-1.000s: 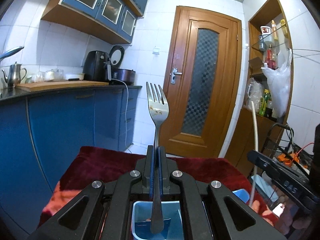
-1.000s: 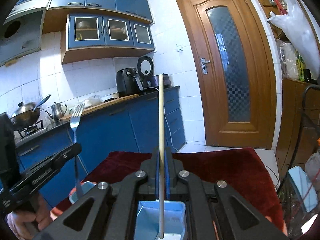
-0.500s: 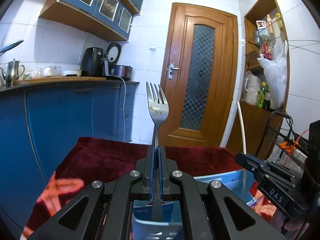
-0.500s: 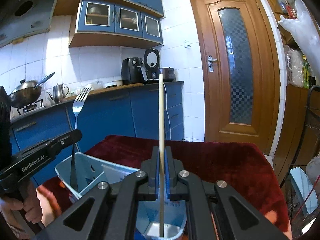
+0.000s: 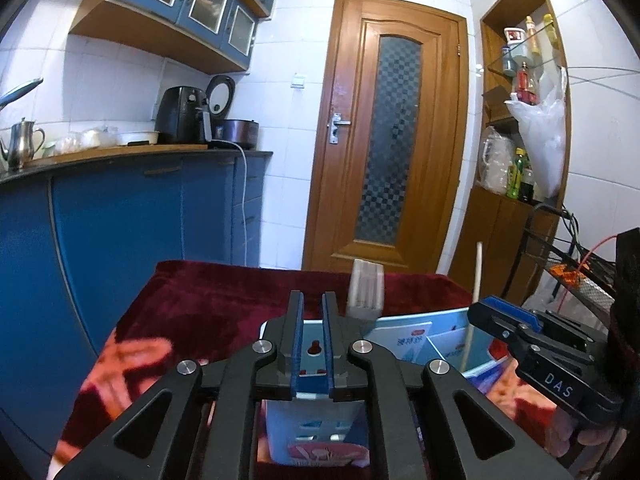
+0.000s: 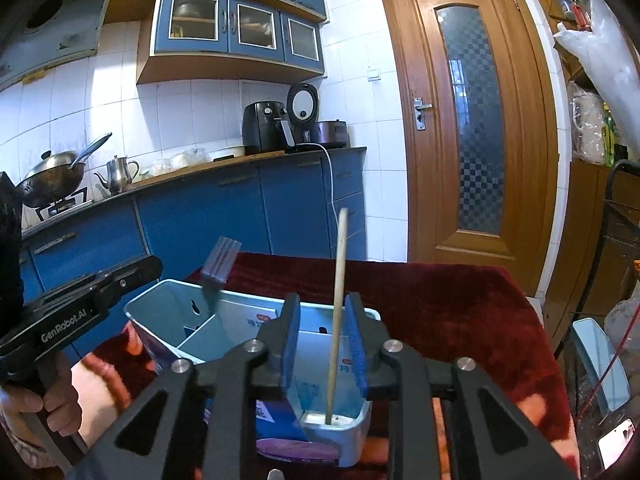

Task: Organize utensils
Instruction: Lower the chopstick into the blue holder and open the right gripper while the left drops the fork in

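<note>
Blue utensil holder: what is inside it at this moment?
The blue utensil holder holds a fork, blurred, in its left compartment and a wooden chopstick standing in the right one. The fork's lower handle is hidden behind the wall.

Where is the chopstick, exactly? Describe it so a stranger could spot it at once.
Find the dark red cloth covering the table, then the light blue utensil holder on it. The chopstick stands almost upright in the holder's near end compartment, between the open fingers of the right hand-held gripper. Unlike the metal fork leaning in the far compartment, it is a thin, pale wooden stick.
</note>
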A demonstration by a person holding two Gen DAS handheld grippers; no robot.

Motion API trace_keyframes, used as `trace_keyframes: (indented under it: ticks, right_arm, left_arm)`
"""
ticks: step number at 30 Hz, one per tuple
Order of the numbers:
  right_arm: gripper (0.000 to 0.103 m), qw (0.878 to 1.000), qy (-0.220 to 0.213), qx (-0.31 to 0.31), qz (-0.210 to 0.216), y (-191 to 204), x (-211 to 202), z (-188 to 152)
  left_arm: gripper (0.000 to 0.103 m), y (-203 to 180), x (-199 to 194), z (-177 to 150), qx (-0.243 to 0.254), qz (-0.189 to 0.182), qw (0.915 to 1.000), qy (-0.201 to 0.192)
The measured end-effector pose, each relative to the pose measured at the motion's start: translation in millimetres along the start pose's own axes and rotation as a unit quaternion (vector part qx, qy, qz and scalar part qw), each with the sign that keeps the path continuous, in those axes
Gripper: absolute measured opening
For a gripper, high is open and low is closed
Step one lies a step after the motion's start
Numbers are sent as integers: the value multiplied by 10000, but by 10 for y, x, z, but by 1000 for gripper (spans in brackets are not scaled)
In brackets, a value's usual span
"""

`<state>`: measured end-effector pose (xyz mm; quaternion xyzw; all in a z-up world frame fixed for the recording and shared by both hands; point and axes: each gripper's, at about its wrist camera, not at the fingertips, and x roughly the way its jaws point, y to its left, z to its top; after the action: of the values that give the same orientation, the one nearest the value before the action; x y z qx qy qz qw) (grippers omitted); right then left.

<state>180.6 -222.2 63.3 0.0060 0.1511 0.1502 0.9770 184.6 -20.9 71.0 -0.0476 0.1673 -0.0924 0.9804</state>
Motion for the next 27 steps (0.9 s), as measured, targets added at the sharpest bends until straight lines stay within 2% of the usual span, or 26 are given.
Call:
trace_keyframes:
  ticks: [2,11,16,27]
  right_arm:
    - [35,10000,-36,39,-11,7,-47,23]
    - [35,9999,-33,105,-57,62,-357,142]
    - [35,9996,234,130,-94,111,-551,116]
    - [35,9926,1189,244,-39,127,-795,-117]
  left_arm:
    - [10,-7,-47,8,25,1,10000,42]
    - [11,30,-356,73,41,-22,9997,239]
    - [11,40,-547,77,105,-14,9990,435]
    - [11,48,-840,-48,344,-40,9912,1275]
